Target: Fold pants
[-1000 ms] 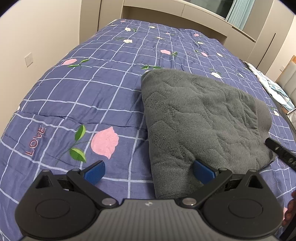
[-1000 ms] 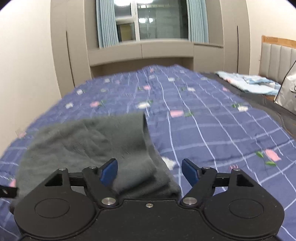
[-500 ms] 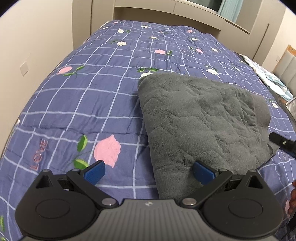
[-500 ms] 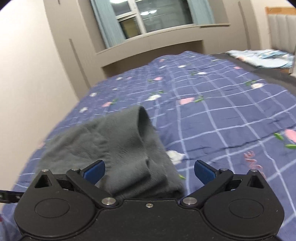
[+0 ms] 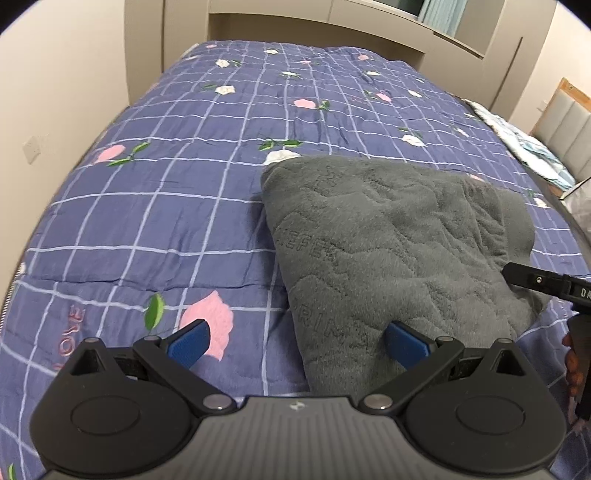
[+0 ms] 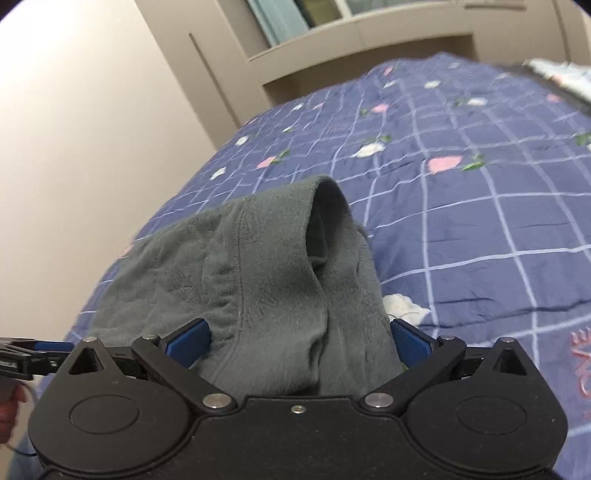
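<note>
Grey fleece pants [image 5: 388,240] lie folded into a thick rectangle on the blue checked bedspread [image 5: 166,206]. My left gripper [image 5: 297,347] is open over their near left corner, with one blue pad [image 5: 406,343] above the fleece and the other above the bedspread. My right gripper [image 6: 299,343] stands wide open, and the bunched waistband end of the pants [image 6: 266,266] lies loose between its fingers. One right finger [image 5: 535,280] shows at the pants' right edge in the left wrist view.
A beige wall with a socket [image 5: 33,149] runs along the bed's left side. Pale cabinets [image 5: 369,11] stand at the far end. Light patterned cloth [image 5: 532,151] lies at the far right. A person's hand [image 5: 574,369] holds the right gripper.
The right gripper's jaws have opened wider and it has swung left and tipped down, so the pants fill more of its view. The left gripper has barely shifted.
</note>
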Available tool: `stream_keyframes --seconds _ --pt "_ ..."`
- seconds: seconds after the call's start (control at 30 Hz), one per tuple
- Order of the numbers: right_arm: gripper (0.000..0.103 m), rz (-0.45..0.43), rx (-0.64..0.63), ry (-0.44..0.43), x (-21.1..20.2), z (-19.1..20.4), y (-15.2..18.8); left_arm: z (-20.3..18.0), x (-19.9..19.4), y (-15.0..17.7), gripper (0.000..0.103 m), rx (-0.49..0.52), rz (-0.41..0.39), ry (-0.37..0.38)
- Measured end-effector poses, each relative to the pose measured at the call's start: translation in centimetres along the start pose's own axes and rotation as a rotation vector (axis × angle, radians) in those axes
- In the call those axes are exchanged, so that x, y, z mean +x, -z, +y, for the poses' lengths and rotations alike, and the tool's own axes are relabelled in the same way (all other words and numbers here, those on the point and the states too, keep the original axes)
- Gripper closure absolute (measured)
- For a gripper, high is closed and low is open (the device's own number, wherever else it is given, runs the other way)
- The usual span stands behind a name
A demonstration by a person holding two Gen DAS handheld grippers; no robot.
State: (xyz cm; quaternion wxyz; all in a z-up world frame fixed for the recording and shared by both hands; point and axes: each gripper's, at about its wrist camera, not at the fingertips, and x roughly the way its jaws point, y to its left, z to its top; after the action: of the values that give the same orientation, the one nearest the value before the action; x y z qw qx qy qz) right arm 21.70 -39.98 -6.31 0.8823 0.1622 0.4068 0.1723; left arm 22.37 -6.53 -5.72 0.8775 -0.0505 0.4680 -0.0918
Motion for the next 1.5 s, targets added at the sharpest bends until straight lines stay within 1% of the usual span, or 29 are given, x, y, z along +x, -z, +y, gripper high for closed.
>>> stream_keyframes --seconds 0.07,0.17,0.2,0.27,0.33,0.4,0.47,0.63,0.73,0.97,1.03,1.1,1.13,1.3,1.4,1.5 --pt "0.0 0.061 0.008 -0.057 0.6 -1.0 -1.0 0.6 0.5 -0.4 0.0 -0.005 0.006 0.04" --pt "0.0 0.122 -0.022 -0.125 1.4 -1.9 -1.9 1.8 1.5 -1.0 0.0 -0.019 0.029 0.118" --pt "0.0 0.154 -0.03 -0.153 1.9 -2.2 -2.2 2.2 1.9 -1.2 0.0 -0.02 0.04 0.147" --pt "0.0 0.189 -0.046 -0.195 2.7 -2.6 -2.5 2.8 2.9 -1.5 0.0 -0.021 0.066 0.194" --pt "0.0 0.22 -0.068 -0.22 3.4 -2.6 -3.0 3.4 3.5 -1.8 0.0 -0.033 0.085 0.232" --pt "0.0 0.235 -0.109 -0.217 3.9 -2.0 -3.3 3.6 4.0 -1.9 0.0 -0.042 0.101 0.261" --pt "0.0 0.239 -0.136 -0.203 4.4 -1.5 -3.4 3.8 4.4 -2.0 0.0 -0.05 0.112 0.287" --pt "0.0 0.225 -0.12 -0.208 4.3 -1.6 -3.0 3.8 6.0 -2.6 0.0 -0.061 0.129 0.351" --pt "0.0 0.214 -0.116 -0.217 4.1 -1.9 -2.8 3.8 6.5 -3.0 0.0 -0.058 0.129 0.371" --pt "0.0 0.204 -0.118 -0.233 4.2 -2.0 -2.7 3.9 6.5 -2.5 0.0 -0.083 0.103 0.414" --pt "0.0 0.202 -0.12 -0.234 4.2 -2.1 -2.6 4.0 6.6 -2.4 0.0 -0.1 0.098 0.445" --pt "0.0 0.199 -0.123 -0.236 4.3 -2.1 -2.6 4.0 6.9 -2.4 0.0 -0.126 0.092 0.495" --pt "0.0 0.198 -0.125 -0.239 4.3 -2.1 -2.6 3.9 7.1 -2.5 0.0 -0.132 0.096 0.503" --pt "0.0 0.199 -0.13 -0.236 4.4 -2.0 -2.6 2.3 8.5 -2.7 0.0 -0.104 0.101 0.481" --pt "0.0 0.198 -0.133 -0.236 4.4 -2.0 -2.6 2.3 9.0 -2.7 0.0 -0.116 0.094 0.491" --pt "0.0 0.196 -0.138 -0.235 4.4 -1.9 -2.6 2.3 9.0 -2.5 0.0 -0.108 0.087 0.494"
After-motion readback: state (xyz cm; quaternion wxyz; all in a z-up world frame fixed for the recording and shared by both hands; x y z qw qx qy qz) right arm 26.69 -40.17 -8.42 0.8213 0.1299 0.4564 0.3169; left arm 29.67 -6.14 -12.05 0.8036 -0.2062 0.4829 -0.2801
